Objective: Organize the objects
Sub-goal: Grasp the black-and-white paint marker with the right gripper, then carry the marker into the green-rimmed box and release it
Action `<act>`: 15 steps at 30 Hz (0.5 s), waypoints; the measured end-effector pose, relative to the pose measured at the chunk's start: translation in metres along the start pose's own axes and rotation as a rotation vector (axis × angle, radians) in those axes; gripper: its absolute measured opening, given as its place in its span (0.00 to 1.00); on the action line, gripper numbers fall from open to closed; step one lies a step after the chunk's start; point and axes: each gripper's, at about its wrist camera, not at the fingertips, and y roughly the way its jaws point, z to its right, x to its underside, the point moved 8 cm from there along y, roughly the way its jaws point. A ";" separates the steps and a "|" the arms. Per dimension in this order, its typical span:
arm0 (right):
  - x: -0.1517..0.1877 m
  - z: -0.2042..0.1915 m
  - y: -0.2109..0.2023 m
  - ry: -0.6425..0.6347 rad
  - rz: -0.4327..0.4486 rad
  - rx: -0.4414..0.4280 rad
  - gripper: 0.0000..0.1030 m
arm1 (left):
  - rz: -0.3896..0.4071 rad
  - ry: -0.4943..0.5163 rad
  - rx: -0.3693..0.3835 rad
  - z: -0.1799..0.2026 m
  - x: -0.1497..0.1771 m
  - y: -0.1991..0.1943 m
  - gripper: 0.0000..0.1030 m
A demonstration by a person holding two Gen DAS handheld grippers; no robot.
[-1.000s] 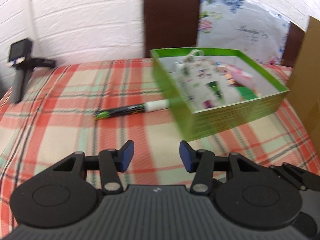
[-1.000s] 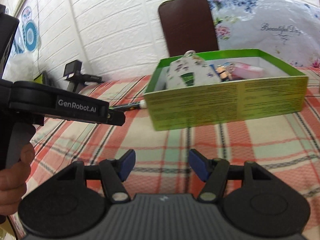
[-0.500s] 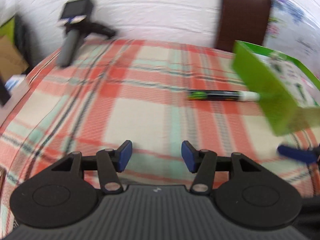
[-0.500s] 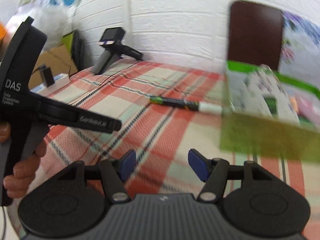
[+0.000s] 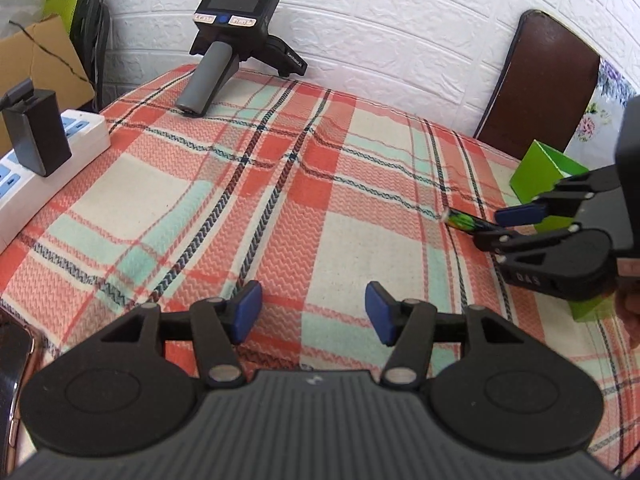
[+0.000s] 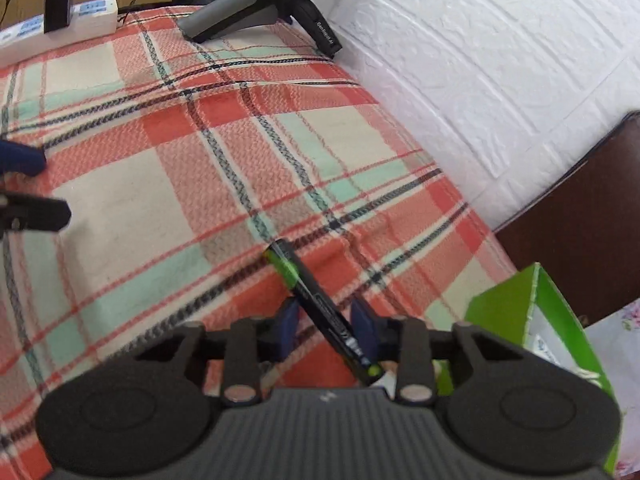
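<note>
Plaid cloth [image 5: 280, 200] against white brick wall [image 6: 480, 60]: right gripper [image 6: 326, 330] jaws just closed onto the black-green marker [image 6: 316, 300], pads clamping its barrel, green box [image 6: 560, 332] just right of it, while left gripper [image 5: 312, 312] hovers apart, jaws just opening, nothing between.

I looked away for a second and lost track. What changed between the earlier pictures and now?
The right gripper swung from the green box to the marker, and its jaws have just been closing around it. The left gripper turned away, open and empty. The marker lies on the plaid cloth as before.
</note>
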 end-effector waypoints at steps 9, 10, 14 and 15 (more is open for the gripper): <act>-0.007 -0.043 -0.024 0.345 0.046 -0.431 0.18 | -0.049 -0.116 0.069 -0.012 -0.001 -0.007 0.58; -0.004 -0.048 -0.027 0.374 0.060 -0.452 0.20 | -0.056 -0.116 0.074 -0.011 0.000 -0.007 0.58; 0.016 -0.052 -0.048 0.417 0.158 -0.383 0.41 | -0.090 -0.110 0.120 0.003 0.006 -0.011 0.58; 0.023 -0.053 -0.054 0.412 0.179 -0.361 0.43 | -0.099 -0.108 0.134 0.008 0.007 -0.011 0.58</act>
